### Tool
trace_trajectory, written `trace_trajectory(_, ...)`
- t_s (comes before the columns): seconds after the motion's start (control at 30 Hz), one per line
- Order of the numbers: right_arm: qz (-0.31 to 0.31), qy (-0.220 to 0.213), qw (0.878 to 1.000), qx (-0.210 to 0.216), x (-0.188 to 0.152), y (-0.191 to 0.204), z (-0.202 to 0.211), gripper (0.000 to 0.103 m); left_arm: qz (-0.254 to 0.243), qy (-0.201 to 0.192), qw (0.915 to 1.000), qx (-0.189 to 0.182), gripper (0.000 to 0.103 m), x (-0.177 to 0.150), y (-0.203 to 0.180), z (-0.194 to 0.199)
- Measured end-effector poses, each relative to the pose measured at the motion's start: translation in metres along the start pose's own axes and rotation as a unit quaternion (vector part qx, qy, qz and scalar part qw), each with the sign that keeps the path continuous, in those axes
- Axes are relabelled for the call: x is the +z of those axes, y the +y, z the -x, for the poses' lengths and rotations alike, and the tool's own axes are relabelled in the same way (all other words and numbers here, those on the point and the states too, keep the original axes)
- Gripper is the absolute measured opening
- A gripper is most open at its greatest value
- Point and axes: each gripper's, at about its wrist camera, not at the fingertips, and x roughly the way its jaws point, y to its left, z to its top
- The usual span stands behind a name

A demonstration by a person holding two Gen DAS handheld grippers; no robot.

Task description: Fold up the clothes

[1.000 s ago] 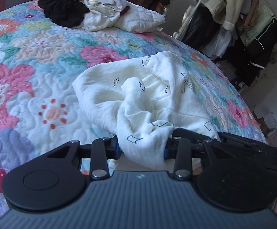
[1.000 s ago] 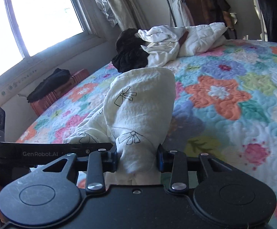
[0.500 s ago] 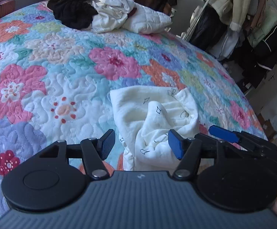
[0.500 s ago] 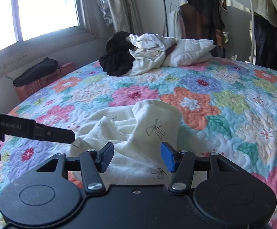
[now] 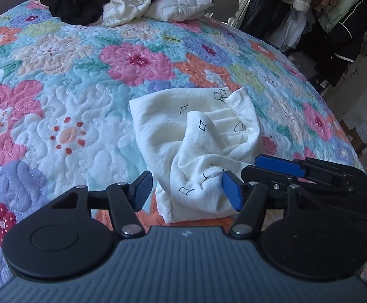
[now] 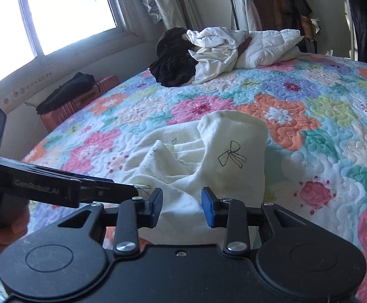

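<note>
Garment (image 5: 198, 151) lies bunched on the quilt (image 5: 69, 106); we note left gripper (image 5: 187, 192) and right gripper (image 6: 182, 208) both spread, holding nothing, so it rests free.

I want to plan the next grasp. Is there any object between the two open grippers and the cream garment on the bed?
Nothing visible does. The cream garment lies crumpled on the quilt directly ahead of the left gripper and right gripper, both open. The clothes pile sits far behind it.
</note>
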Motion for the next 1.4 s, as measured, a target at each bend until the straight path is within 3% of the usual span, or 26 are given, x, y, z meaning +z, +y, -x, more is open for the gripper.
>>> trace_trajectory(0.33,-0.041,-0.007,0.999,0.014,0.007,0.012,0.074,0.050,-0.015,-0.006,0.9991,0.040,0.072,-0.013,-0.042,0.042)
trace_trajectory(0.43,-0.047,-0.012,0.998,0.051,0.018,0.020,0.113,0.050,-0.062,0.035,0.9930,0.094,0.077,-0.018,-0.063,0.061)
trace_trajectory(0.5,-0.041,-0.005,0.997,0.059,0.025,0.026,0.138,0.052,-0.088,0.025,0.9873,0.130,0.077,-0.017,-0.075,0.080)
trace_trajectory(0.57,-0.043,0.024,0.997,0.056,0.031,0.031,0.156,0.053,-0.075,0.022,0.9919,0.100,0.078,-0.015,-0.079,0.099)
trace_trajectory(0.67,-0.063,0.049,0.989,0.126,0.030,0.035,0.180,0.055,-0.045,0.024,0.9984,0.025,0.082,-0.014,-0.086,0.118)
trace_trajectory(0.7,-0.062,0.053,0.988,0.128,0.028,0.038,0.187,0.056,-0.046,0.024,0.9982,0.029,0.085,-0.017,-0.091,0.120)
trace_trajectory(0.8,-0.009,0.057,0.996,0.070,0.018,0.051,0.195,0.063,-0.047,0.024,0.9974,0.050,0.091,-0.027,-0.105,0.120)
trace_trajectory(0.97,0.008,0.072,0.997,0.023,-0.007,0.045,0.185,0.064,0.016,0.024,0.9985,0.046,0.091,-0.052,-0.103,0.108)
trace_trajectory(1.1,0.009,0.047,0.998,-0.051,-0.025,0.031,0.164,0.070,-0.009,-0.018,0.9934,0.113,0.091,-0.070,-0.113,0.089)
trace_trajectory(1.23,-0.008,0.021,0.994,-0.108,-0.041,0.011,0.140,0.070,-0.023,-0.047,0.9880,0.145,0.091,-0.078,-0.116,0.074)
trace_trajectory(1.4,-0.024,0.021,0.993,-0.112,-0.054,0.006,0.128,0.070,-0.013,-0.058,0.9899,0.128,0.091,-0.085,-0.116,0.068)
